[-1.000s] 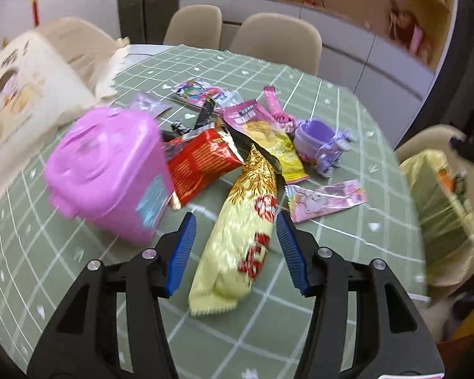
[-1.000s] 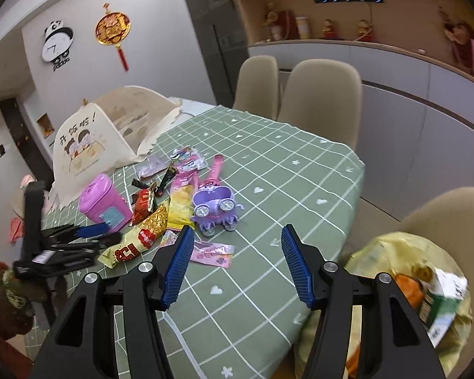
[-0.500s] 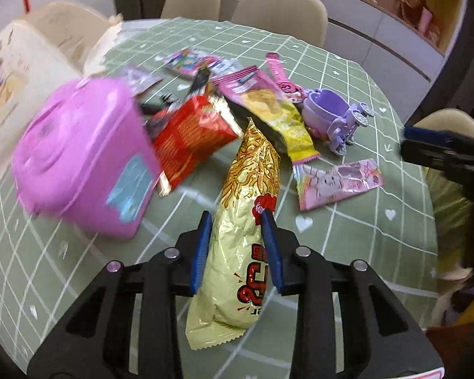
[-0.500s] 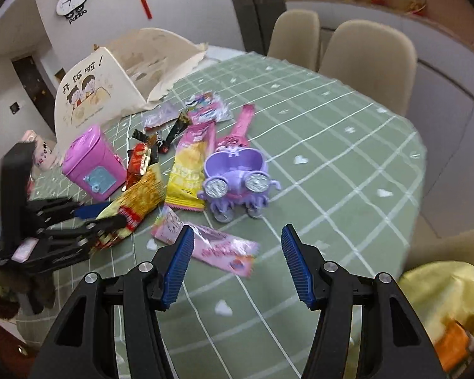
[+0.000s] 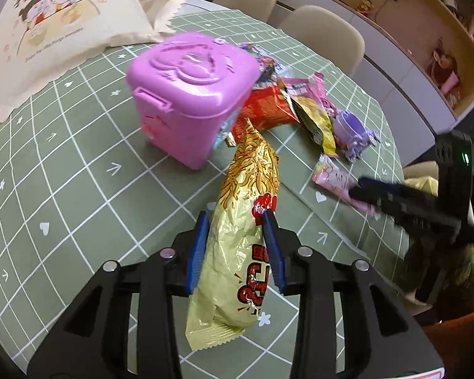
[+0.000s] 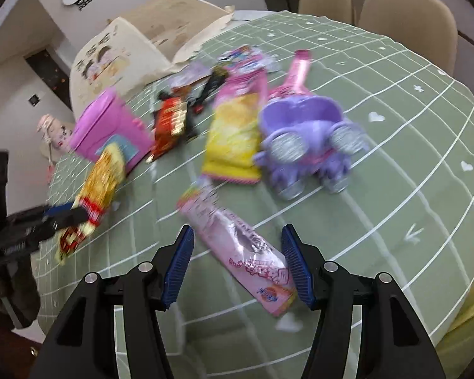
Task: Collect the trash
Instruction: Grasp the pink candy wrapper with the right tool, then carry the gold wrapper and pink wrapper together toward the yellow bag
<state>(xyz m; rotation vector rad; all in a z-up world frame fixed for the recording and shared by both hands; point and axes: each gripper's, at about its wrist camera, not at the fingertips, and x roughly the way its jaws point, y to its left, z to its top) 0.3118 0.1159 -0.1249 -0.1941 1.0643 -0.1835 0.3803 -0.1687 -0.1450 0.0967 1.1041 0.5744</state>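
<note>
The left claw (image 5: pixel 236 246) is clamped on the gold snack wrapper (image 5: pixel 240 237), pinching it about midway along its length. The wrapper's long axis runs straight out along the fingers, its far tip near the pink bin (image 5: pixel 189 94) on the green checked desk (image 5: pixel 63 173).

The right claw (image 6: pixel 237 262) is spread wide over the pink wrapper (image 6: pixel 237 246). That wrapper lies flat on the desk between the two pads, but slanted: its long axis runs from far left to near right, and its near end seems to touch the right pad, though motion blur makes this hard to confirm. Closing here would probably catch it across a corner, so a slight twist to square the pads to its narrow width looks wise. The purple toy carriage (image 6: pixel 306 139) sits beyond, clear of the pads.
</note>
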